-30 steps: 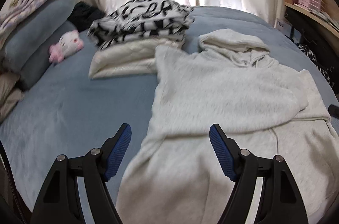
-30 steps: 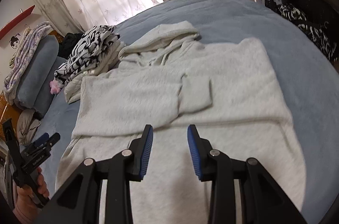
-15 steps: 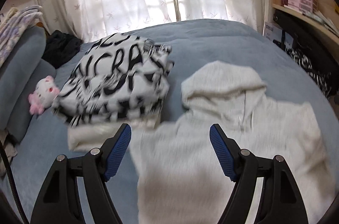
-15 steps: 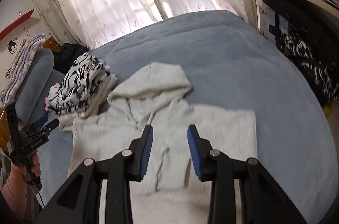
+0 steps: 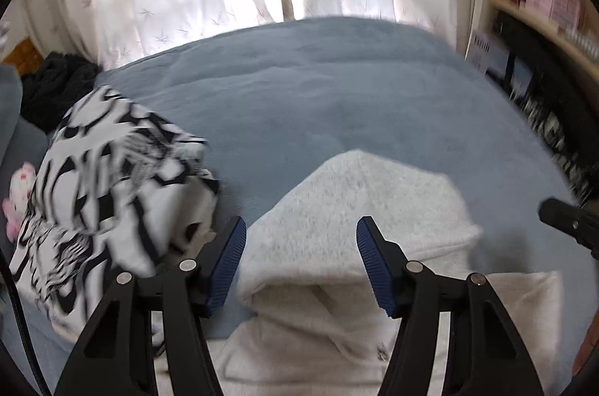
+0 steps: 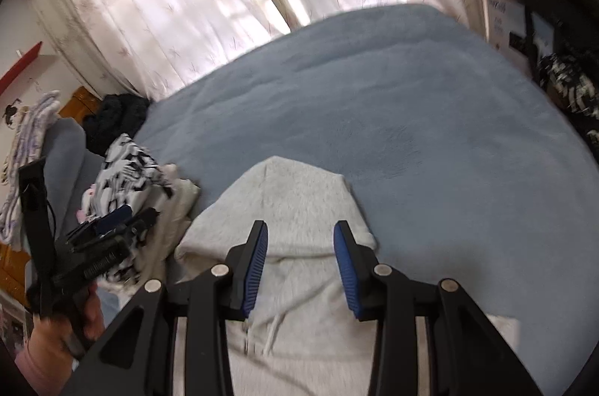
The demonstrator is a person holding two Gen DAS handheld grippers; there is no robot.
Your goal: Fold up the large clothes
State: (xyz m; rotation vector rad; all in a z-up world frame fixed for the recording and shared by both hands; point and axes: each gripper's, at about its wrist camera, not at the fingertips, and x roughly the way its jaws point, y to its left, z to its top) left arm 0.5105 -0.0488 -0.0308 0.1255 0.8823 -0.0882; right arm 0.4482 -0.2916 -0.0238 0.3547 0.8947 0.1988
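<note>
The blue bed (image 5: 337,103) fills my view under bright curtains. The grey hoodie (image 5: 359,208) lies low centre, hood towards me. My left gripper (image 5: 301,263) is closing on air; my right gripper (image 6: 300,268) hangs empty, jaws apart. Grabbing only the hood could drag the folded sleeves loose, or nudge the zebra-print pile (image 5: 112,193) at left.

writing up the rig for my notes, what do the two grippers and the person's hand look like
Both grippers are black, angular frames with silver rivets at the joints and ribbed blue pads on two fingers: the left gripper and the right gripper match. Seen from the right wrist, the left one has a pistol-style handle, a thin black cable and a pale label. The left hand shows a pink cuff.
</note>
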